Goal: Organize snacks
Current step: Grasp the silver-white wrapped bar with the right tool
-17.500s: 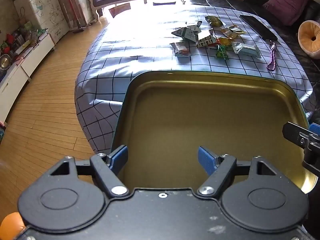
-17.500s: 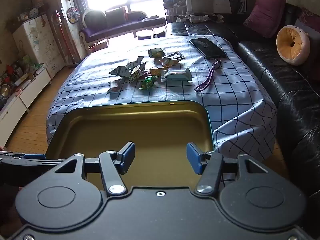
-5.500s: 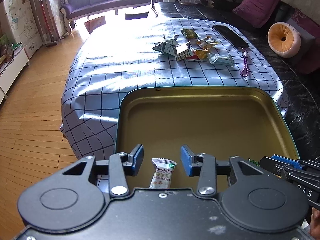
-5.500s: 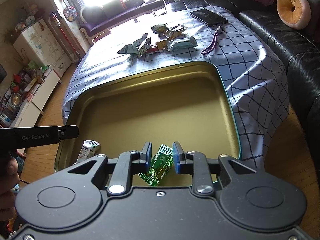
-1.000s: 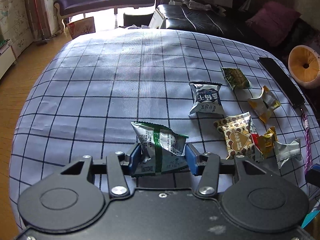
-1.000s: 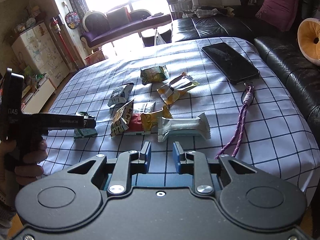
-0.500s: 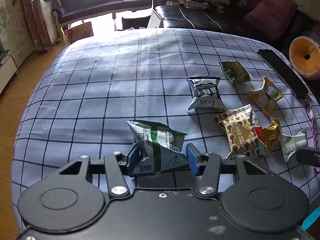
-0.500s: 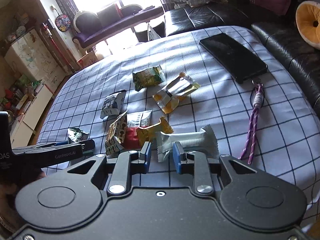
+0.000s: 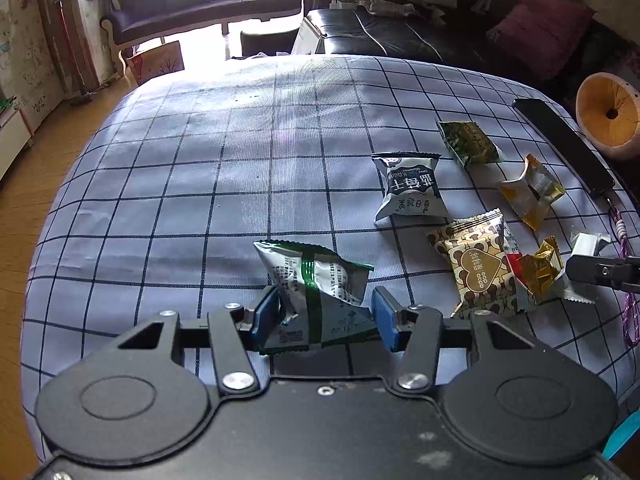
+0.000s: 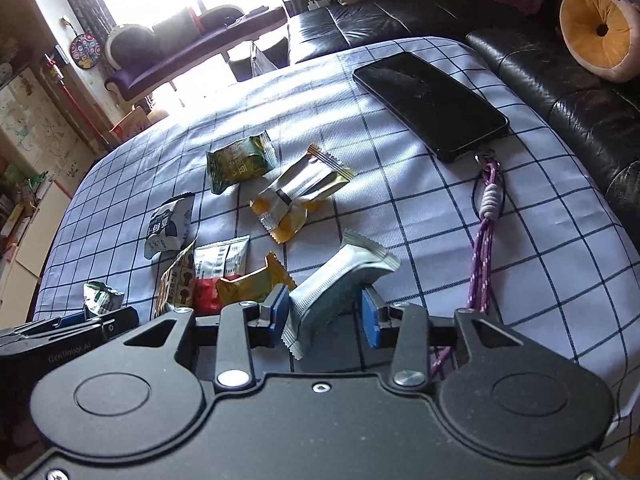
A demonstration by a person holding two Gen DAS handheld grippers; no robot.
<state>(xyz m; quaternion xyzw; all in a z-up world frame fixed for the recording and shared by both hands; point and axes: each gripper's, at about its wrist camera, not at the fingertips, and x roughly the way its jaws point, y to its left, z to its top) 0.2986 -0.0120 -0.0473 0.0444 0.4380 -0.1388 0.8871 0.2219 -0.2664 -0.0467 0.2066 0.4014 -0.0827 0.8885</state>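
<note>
Snacks lie scattered on our checked cloth [image 9: 240,184], and two sit at our fingers. Nearest, our left gripper [image 9: 323,316] clamps a white packet with a green stripe [image 9: 316,284], both blue pads pressed into its crumpled sides. Our right gripper [image 10: 325,312] has its jaws opening around a long white bar [image 10: 340,276], which lies tilted between the pads; the left pad is against it and the right pad stands just apart. Just left of that bar we see a gold wrapper [image 10: 256,278] and a red one [image 10: 206,294], touching each other, with a brown patterned packet [image 9: 478,268] beside them. Farther on lie a white packet with dark print [image 9: 412,188], a yellow and silver wrapper [image 10: 300,196] and a green packet [image 10: 240,162]. At the right, a purple cord [image 10: 482,248] runs up to a black phone [image 10: 430,100].
</note>
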